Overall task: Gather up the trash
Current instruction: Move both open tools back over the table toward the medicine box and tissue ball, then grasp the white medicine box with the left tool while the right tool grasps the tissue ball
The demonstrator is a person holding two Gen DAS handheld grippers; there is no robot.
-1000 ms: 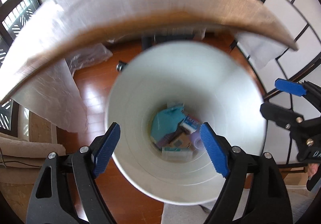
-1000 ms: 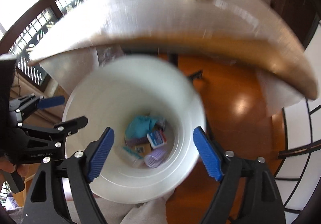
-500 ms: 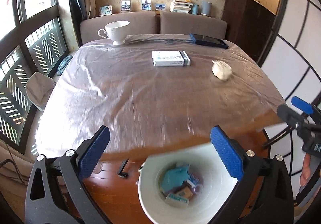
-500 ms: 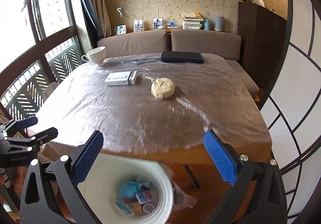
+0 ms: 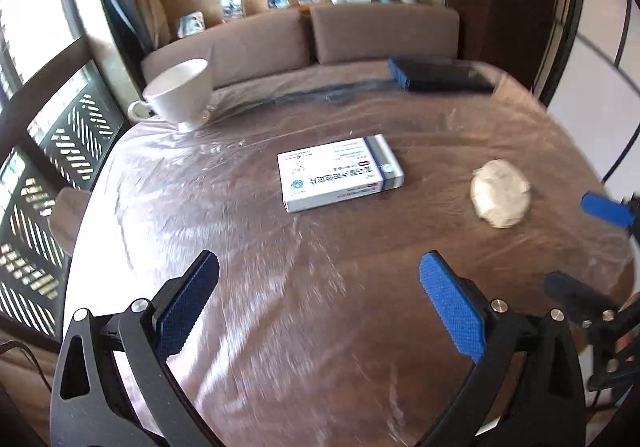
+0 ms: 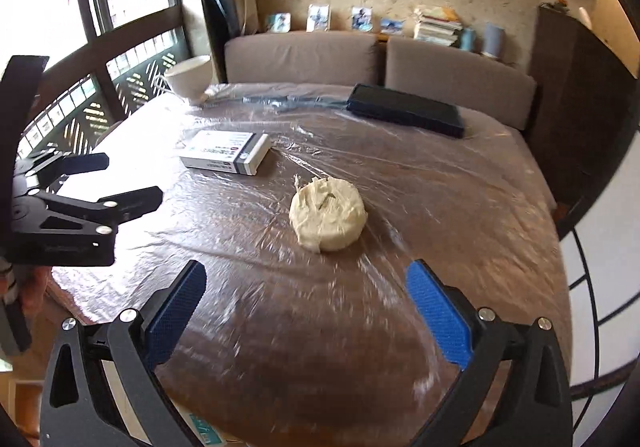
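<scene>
Clear plastic film covers the brown surface across the left wrist view. The left gripper hangs over the near part of the surface with its blue-padded fingers spread wide and nothing between them. A white box with blue print lies flat around the middle of the surface. A crumpled pale wad sits toward the right edge, well apart from the box. A white cup stands at the far left corner, and a dark flat case lies along the far edge. The right gripper shows at the right border of this view, its fingers apart.

Through the right wrist view, the right gripper hovers above the near edge of the surface, fingers spread and empty. The crumpled pale wad lies just ahead of it, roughly centred between the fingers and not touching them. The white box rests farther back and to the left. The white cup stands at the far left corner and the dark flat case lies near the far edge. The left gripper is at the left border, its fingers parted and holding nothing.
</scene>
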